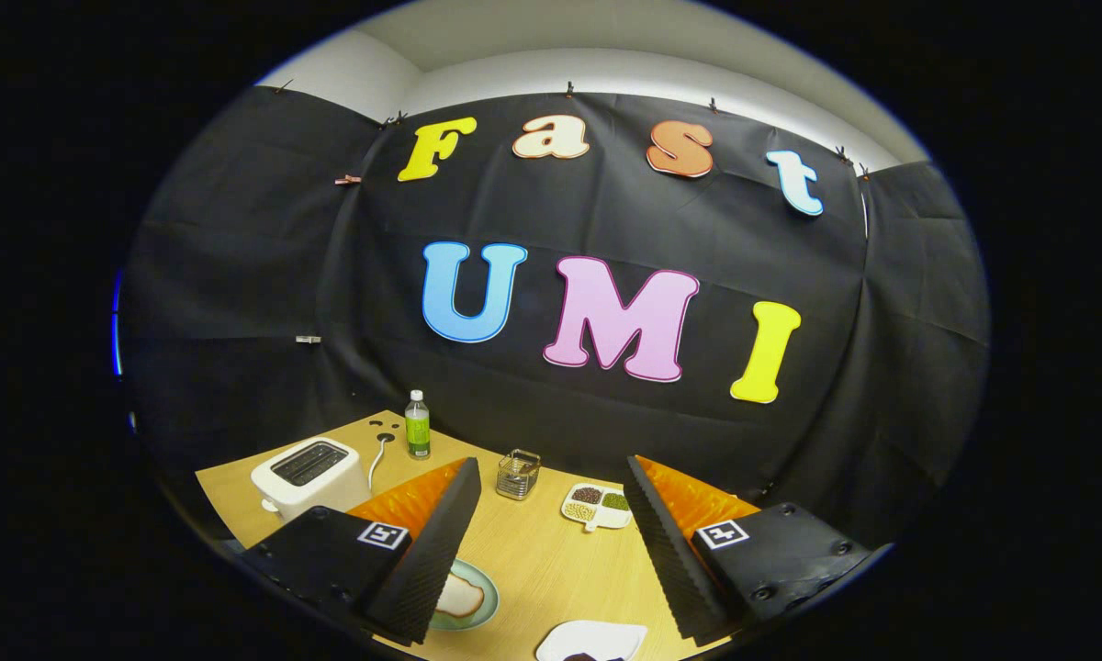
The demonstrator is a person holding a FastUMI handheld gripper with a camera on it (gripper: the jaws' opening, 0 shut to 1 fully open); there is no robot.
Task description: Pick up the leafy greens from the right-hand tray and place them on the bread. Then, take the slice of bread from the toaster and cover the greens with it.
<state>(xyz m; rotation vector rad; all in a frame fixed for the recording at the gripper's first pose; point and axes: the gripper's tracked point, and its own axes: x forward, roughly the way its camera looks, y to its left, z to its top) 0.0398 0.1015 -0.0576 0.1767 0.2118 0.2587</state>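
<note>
Two fingers (551,477) wide apart, clamping nothing | bread slice (460,597) bare on green plate (487,588) beside left finger | white tray (597,635) just ahead, contents unclear | toaster (310,477) slot contents unclear | descend centred over greens, close gently

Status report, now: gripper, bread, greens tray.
Gripper open, holding nothing, above the table. Bread on plate beside one finger. White tray just below the fingers, contents unclear. Toaster beyond, slot contents unclear.

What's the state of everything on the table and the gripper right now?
gripper: open, fingers spread, holding nothing
toaster: upright, slot contents not visible
bottle: upright, capped
bread: on the green plate, bare where visible, partly behind a finger
divided dish: compartments filled
white tray: something dark on it
</note>
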